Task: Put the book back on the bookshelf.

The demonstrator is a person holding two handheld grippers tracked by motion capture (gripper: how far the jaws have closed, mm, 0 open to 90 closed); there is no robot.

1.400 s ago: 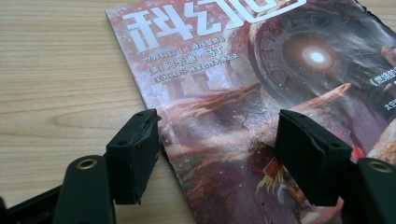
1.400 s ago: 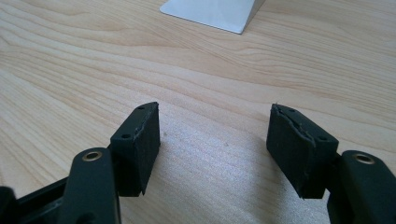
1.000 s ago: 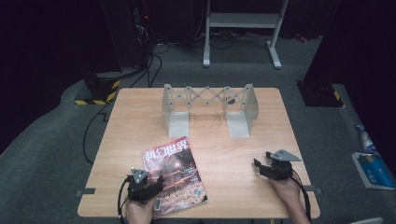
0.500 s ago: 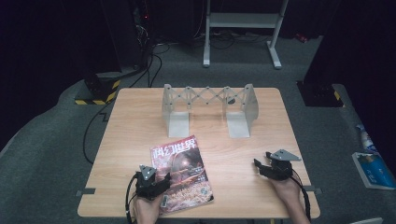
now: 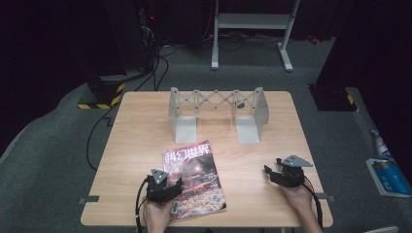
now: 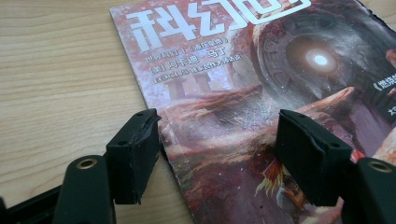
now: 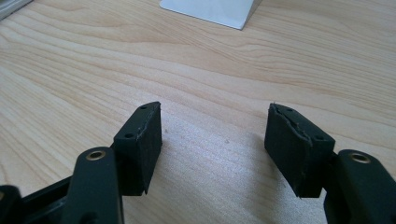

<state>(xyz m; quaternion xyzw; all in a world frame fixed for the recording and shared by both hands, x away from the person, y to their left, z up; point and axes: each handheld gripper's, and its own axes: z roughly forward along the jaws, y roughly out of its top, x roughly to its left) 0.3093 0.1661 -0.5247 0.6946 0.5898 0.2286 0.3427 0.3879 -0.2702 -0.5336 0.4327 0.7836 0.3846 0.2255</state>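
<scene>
Left claw point(image 6: 217, 140) rests on the magazine point(image 6: 261, 93), jaws apart, apparently pressing its near-left corner onto the tabletop point(image 5: 145, 136). Right claw point(image 7: 215, 140) sits open, empty.

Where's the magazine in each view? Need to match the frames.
High view: magazine lies near the table's front edge, left of centre, its lower left corner under the left gripper.
Left gripper view: magazine covers centre and right, between the open jaws.
Right gripper view: not in it.
Shared landmark: the wooden table.

high view: above, facing forward-down | tool views: low, close — all share the table point(image 5: 145, 131)
</scene>
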